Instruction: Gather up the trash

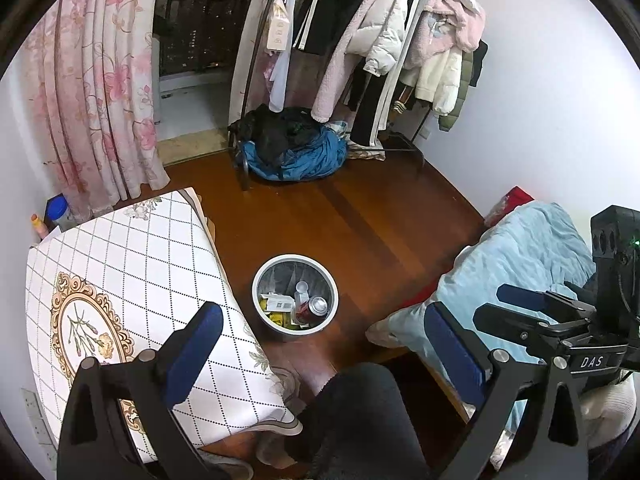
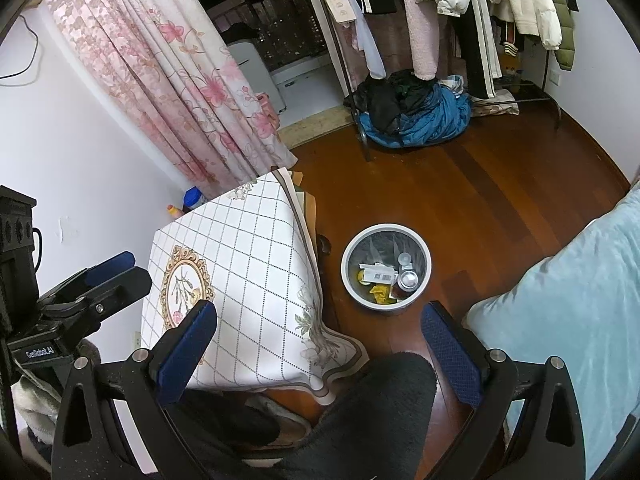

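Two handheld grippers point down over a small bedroom. The left gripper [image 1: 320,340] has its blue-padded jaws wide apart with nothing between them; the right gripper [image 2: 320,344] likewise stands open and empty. Each gripper also shows at the edge of the other's view.

One round grey trash bin [image 1: 295,330] stands on the wooden floor [image 1: 380,220], between the surface and the bed, close to the surface's right edge. Inside it lies the trash: one red drink can [image 1: 313,308] with its silver top showing, one clear plastic bottle [image 1: 301,290], one white paper with a printed code [image 1: 280,301], and some yellow wrappers [image 2: 380,292] whose number cannot be told.

One surface [image 1: 132,280] on the left is covered by a white cloth with a diamond grid and one ornate oval flower emblem; its top is bare. Behind its far left corner stand one blue-capped container [image 1: 59,211] and one orange-topped bottle [image 1: 38,226].

One bed with a pale blue quilt [image 1: 520,248] fills the right. One pink floral curtain [image 1: 92,92] hangs at the far left beside a dark window. One clothes rack [image 1: 380,40] against the far wall holds many coats, with a blue and black heap of clothes [image 1: 296,148] at its foot. A person's dark fuzzy-trousered leg [image 2: 380,412] shows below
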The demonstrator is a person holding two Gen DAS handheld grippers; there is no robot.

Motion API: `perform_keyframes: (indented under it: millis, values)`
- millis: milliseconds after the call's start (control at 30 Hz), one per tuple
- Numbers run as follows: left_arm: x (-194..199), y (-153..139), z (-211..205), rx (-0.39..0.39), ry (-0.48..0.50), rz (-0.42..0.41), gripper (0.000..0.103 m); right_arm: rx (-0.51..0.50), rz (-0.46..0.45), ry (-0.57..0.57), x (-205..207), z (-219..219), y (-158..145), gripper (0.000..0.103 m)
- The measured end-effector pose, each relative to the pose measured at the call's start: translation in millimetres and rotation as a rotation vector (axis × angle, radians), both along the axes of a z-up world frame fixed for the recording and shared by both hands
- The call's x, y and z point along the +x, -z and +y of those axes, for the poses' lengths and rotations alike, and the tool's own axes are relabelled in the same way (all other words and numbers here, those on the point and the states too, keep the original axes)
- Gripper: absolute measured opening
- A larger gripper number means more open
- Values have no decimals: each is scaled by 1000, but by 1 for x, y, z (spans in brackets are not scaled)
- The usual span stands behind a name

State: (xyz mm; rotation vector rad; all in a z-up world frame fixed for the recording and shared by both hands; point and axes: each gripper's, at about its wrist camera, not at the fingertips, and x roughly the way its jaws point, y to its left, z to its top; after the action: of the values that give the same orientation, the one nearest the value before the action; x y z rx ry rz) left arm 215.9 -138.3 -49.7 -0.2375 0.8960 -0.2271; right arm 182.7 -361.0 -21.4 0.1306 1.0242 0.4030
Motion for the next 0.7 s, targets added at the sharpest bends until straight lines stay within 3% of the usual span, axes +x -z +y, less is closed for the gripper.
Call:
perform_keyframes:
  millis: [700]
  values:
    - [-2,-1,0,-1,2,2,103,4,5,-10,-3,9,-7,103]
